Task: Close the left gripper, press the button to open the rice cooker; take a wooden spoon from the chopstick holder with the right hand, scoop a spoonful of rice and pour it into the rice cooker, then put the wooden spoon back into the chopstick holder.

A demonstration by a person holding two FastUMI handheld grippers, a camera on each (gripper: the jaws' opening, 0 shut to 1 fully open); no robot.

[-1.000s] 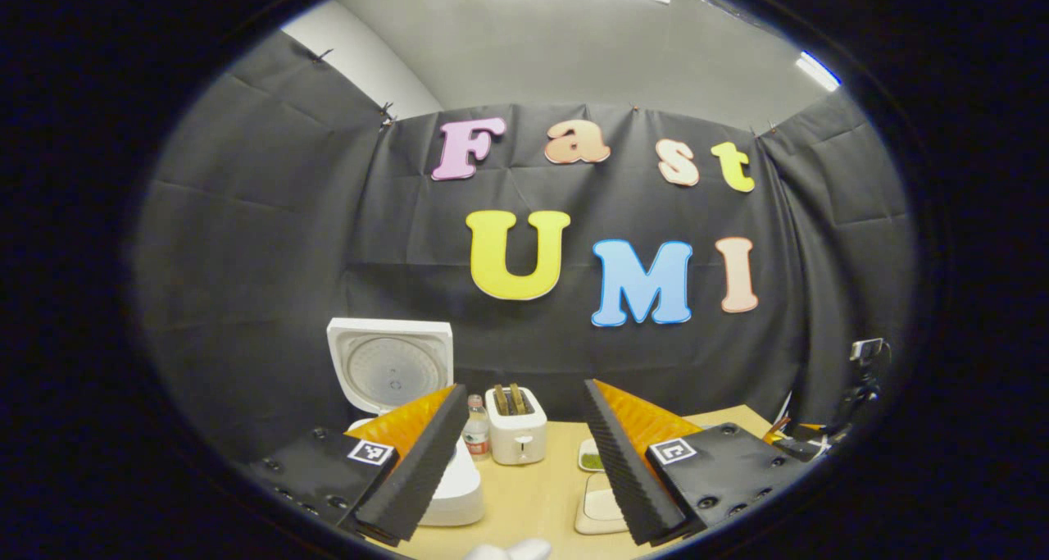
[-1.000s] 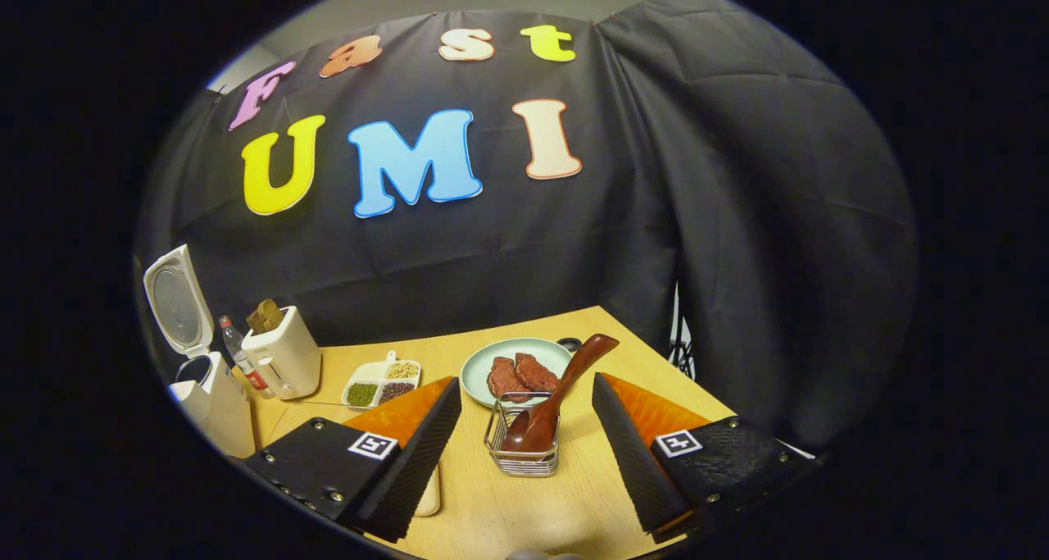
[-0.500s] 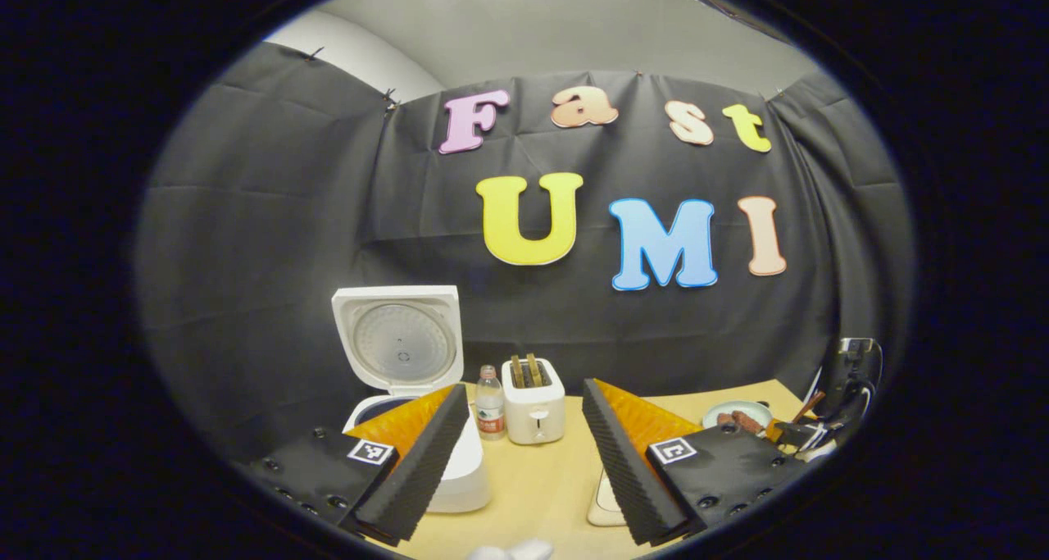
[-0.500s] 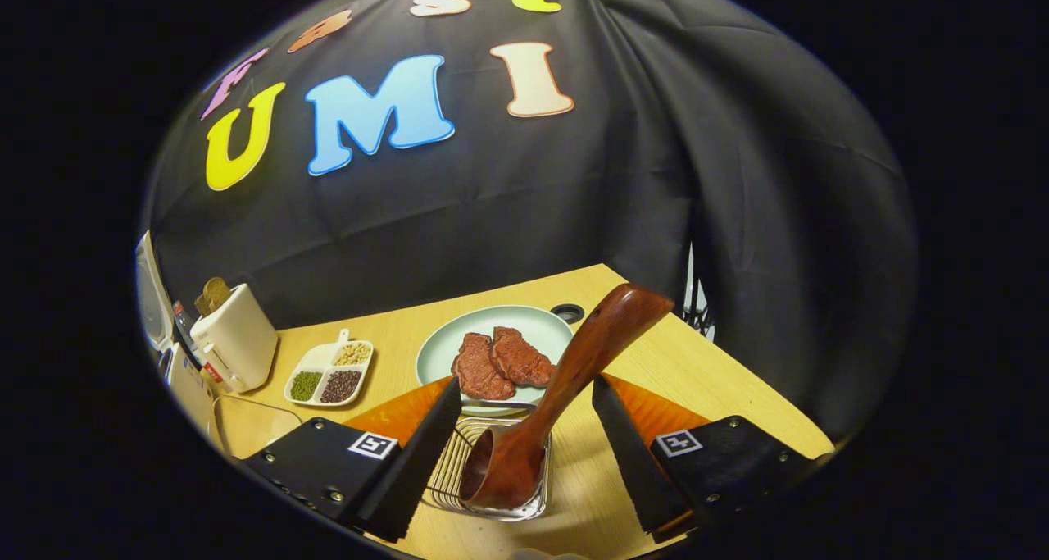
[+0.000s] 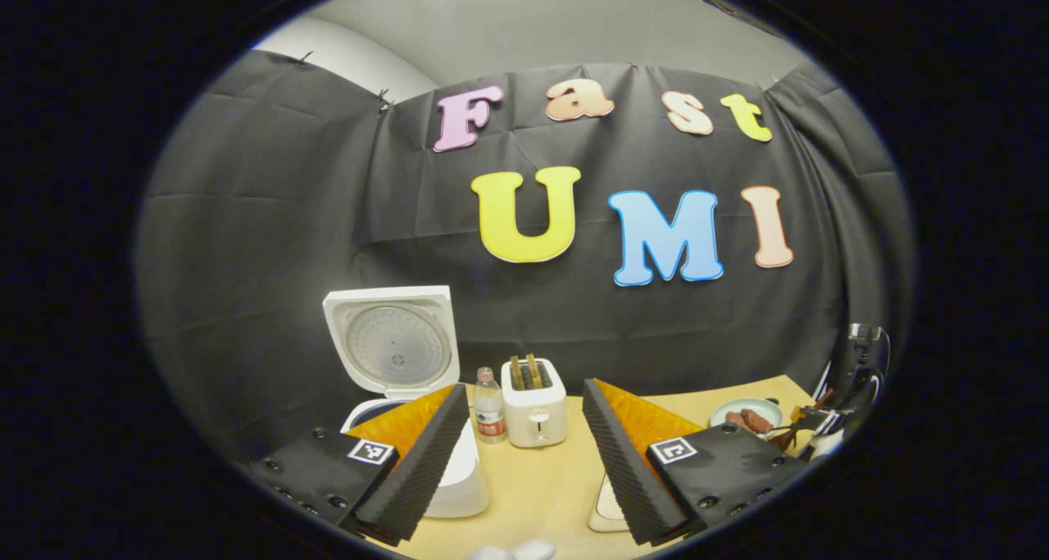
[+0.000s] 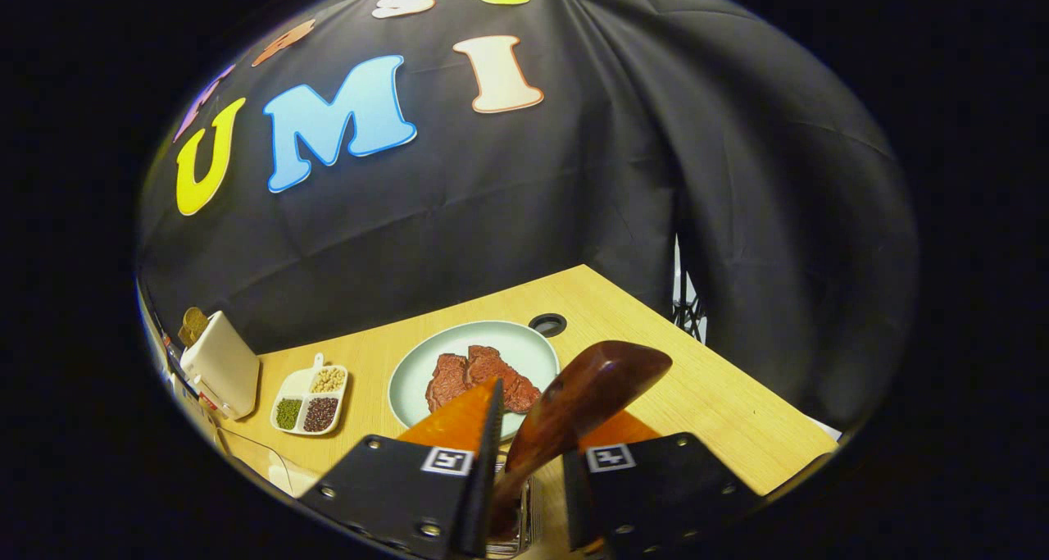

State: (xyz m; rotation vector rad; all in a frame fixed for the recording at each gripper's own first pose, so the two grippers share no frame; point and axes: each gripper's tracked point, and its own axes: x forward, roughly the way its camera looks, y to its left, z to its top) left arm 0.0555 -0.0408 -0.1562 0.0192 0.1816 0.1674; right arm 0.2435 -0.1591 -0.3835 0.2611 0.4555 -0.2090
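In the right gripper view, the jaws of the right gripper [image 6: 526, 470] are drawn in on the handle of the dark reddish-brown wooden spoon [image 6: 586, 400], one finger on each side of it. The spoon stands tilted in the wire-mesh metal chopstick holder [image 6: 515, 535], seen low between the jaws. Just beyond lies a pale green round plate [image 6: 418, 367] carrying two brown meat pieces [image 6: 471, 375]. Farther left sit a white divided dish of beans and grains [image 6: 310, 400] and a cream toaster [image 6: 220, 363], all on the light wooden tabletop [image 6: 721, 412].

In the left gripper view, the jaws of the left gripper [image 5: 523, 449] are spread wide and hold nothing. The white rice cooker [image 5: 463, 482] stands behind the left finger, its lid [image 5: 393, 343] raised upright. A small clear plastic bottle [image 5: 489, 408] stands beside it.
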